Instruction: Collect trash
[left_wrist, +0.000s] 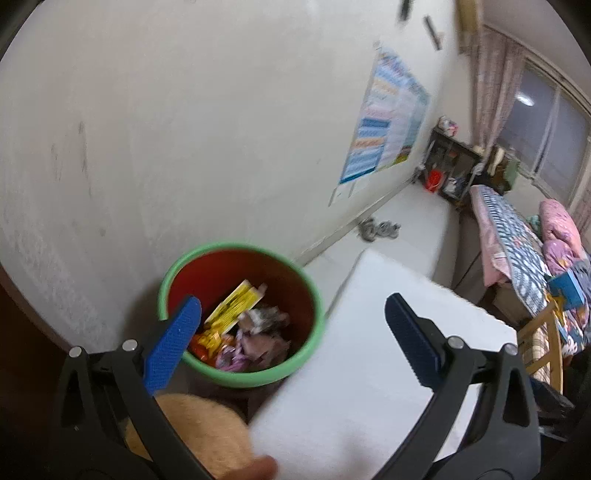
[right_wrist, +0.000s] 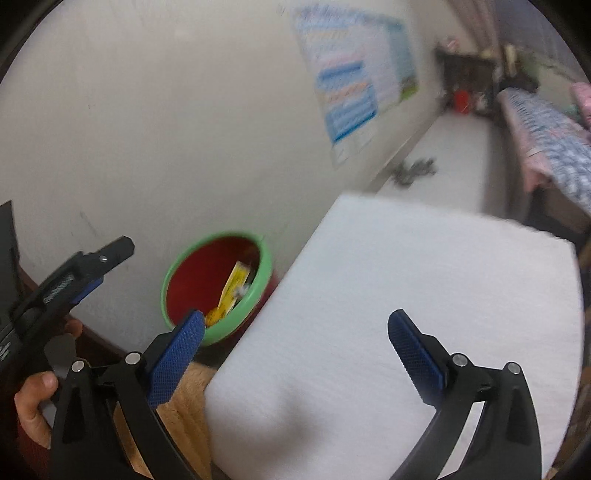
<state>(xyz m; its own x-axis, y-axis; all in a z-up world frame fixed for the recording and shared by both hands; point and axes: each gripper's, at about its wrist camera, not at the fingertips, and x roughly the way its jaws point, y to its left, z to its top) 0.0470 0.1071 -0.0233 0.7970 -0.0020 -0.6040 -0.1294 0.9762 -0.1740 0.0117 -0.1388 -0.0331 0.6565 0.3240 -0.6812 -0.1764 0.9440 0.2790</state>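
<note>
Bin (left_wrist: 242, 376): green rim & outside, red inside. Wrapper (left_wrist: 233, 306) in it: yellow w/ black print; other bits orange, pink, grey. Both tongs: black frames, blue dotted pads (left_wrist: 173, 341). Counter (right_wrist: 406, 295) white. Wall poster (left_wrist: 388, 118): blue, pink, orange rows. Bed cover (left_wrist: 513, 240): blue-white pattern, pink edge.

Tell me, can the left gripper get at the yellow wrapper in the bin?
Probably yes. The left gripper is open and empty, just above the bin, and the yellow wrapper lies uncovered on top.
</note>
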